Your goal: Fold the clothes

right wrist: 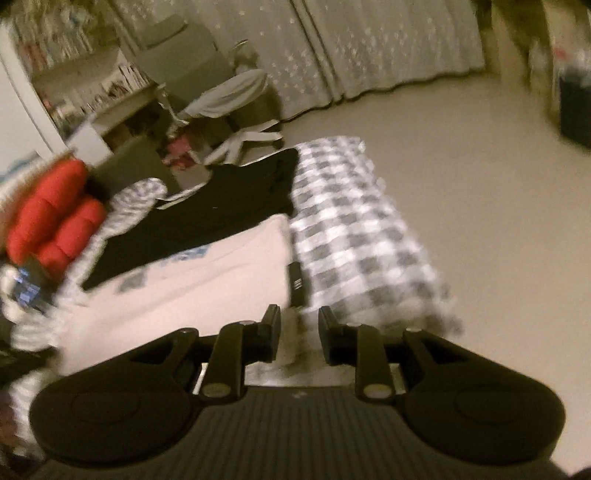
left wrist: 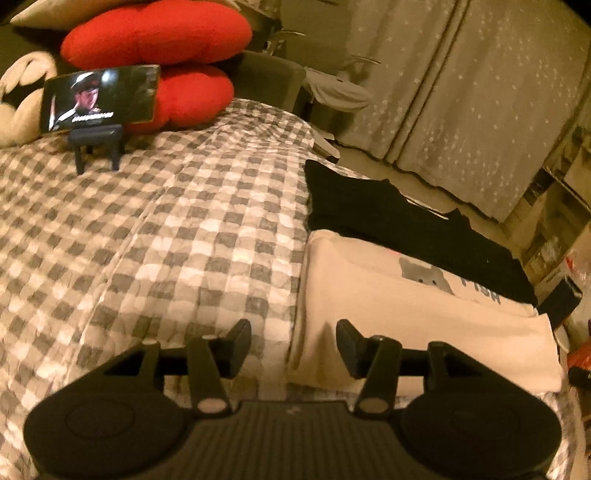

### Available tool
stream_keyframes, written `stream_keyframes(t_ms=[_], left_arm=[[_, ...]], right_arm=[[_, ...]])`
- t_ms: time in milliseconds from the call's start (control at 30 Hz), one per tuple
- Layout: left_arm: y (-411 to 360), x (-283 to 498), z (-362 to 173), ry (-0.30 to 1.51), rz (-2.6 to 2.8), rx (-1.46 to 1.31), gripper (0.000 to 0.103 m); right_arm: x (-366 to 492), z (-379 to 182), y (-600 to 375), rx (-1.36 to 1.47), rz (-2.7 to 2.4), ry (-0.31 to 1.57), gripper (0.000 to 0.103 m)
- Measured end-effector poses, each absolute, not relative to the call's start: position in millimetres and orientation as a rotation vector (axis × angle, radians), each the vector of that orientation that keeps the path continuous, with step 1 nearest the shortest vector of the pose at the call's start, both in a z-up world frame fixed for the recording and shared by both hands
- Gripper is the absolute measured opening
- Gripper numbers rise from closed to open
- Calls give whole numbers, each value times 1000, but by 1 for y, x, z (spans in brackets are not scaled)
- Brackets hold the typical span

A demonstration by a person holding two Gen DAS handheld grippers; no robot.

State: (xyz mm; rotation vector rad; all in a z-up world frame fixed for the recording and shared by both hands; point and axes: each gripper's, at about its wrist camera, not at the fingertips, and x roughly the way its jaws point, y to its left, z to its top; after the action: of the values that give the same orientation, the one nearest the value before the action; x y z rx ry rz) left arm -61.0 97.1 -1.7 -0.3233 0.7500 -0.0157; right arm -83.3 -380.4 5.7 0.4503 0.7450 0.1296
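The left gripper (left wrist: 293,341), a black two-finger tong, hangs over the edge of a folded cream T-shirt with a grey animal print and blue letters (left wrist: 413,295); its fingers are spread with nothing between them, the left one above the grey-and-white checked quilt (left wrist: 147,229) and the right one above the shirt's near left corner. Just beyond the cream shirt, farther from the tong, lies a folded black garment (left wrist: 388,218), touching it along its far edge. Well ahead and to the left of this tong a phone with a lit screen on a small black stand (left wrist: 99,98) sits on the quilt before a plump red cushion (left wrist: 159,35). The right gripper (right wrist: 298,326), also black, has its jaws opening to a narrow gap, empty, above the near right corner of the cream shirt (right wrist: 207,291) where it meets the quilt (right wrist: 354,236). Just ahead of this tong a small black rectangular object (right wrist: 296,283) lies at the shirt's right edge; what it is I cannot tell. The black garment (right wrist: 229,206) lies beyond, ahead and to the left, and pale star-patterned curtains (right wrist: 369,48) hang far ahead.
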Motion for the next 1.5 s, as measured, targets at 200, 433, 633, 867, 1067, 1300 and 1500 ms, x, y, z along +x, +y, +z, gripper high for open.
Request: stream_keyframes(t_ms=[200, 433, 633, 867, 1067, 1300, 1500], left_arm=[[107, -75, -9, 723, 41, -446, 51], [104, -78, -15, 766, 6, -518, 51], [92, -75, -17, 766, -12, -498, 52], [78, -68, -18, 743, 12, -397, 38], [83, -66, -19, 742, 26, -426, 31], [88, -61, -20, 759, 33, -455, 10], [97, -66, -17, 776, 22, -487, 8]], right_arm=[[-84, 1, -381, 566, 180, 780, 33], [-82, -7, -380, 610, 175, 825, 35], [-81, -9, -380, 647, 155, 824, 35], [-80, -10, -378, 636, 141, 818, 31], [-80, -10, -378, 661, 137, 815, 33], [-79, -11, -376, 639, 109, 802, 15], [-93, 3, -376, 610, 123, 730, 10]])
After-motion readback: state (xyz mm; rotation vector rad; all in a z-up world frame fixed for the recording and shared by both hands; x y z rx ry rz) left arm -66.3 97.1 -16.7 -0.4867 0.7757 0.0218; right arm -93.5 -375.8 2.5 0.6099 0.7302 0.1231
